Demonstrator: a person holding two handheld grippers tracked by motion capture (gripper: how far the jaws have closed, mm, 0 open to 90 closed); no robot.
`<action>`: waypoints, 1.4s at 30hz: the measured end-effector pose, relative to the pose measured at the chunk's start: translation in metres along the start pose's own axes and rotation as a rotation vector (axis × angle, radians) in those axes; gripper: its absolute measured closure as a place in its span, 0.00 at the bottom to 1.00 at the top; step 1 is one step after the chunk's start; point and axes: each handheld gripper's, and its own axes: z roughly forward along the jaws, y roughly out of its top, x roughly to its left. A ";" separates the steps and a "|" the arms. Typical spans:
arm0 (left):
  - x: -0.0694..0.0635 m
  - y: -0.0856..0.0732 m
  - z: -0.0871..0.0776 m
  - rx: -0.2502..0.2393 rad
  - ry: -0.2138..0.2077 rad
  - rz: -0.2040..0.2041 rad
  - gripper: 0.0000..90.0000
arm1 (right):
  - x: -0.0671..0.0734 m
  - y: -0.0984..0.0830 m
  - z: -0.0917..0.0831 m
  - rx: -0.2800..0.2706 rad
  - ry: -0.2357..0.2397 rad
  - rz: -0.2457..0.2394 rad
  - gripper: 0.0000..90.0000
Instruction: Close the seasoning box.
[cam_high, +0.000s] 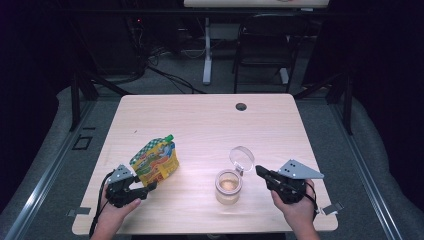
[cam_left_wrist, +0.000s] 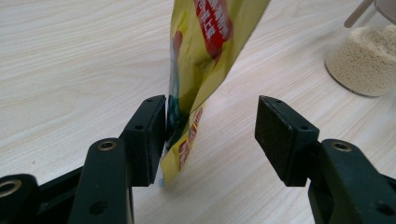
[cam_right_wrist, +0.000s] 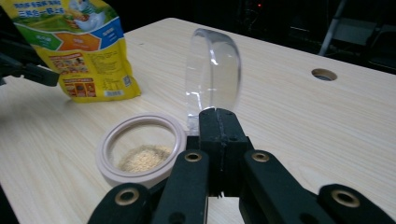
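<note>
Right tongs shut beside jar; left tongs wide, pouch between.

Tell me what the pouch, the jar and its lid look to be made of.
Pouch: thin glossy printed plastic film, judging by its sheen and creases; green cap likely hard plastic.
Jar: clear glass or plastic, the grain visible through its wall; matte pale rim, probably plastic.
Lid: clear, shiny, rigid, likely plastic, table visible through it.
</note>
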 end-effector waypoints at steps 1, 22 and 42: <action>0.000 0.000 0.000 -0.004 0.002 -0.003 0.49 | -0.002 0.000 0.000 -0.002 -0.008 0.007 1.00; -0.002 -0.003 -0.006 -0.012 0.008 0.026 0.55 | -0.019 -0.008 0.023 0.036 -0.091 0.066 1.00; -0.004 -0.005 -0.008 -0.009 0.020 0.030 0.55 | -0.017 -0.005 0.035 0.045 -0.068 0.053 1.00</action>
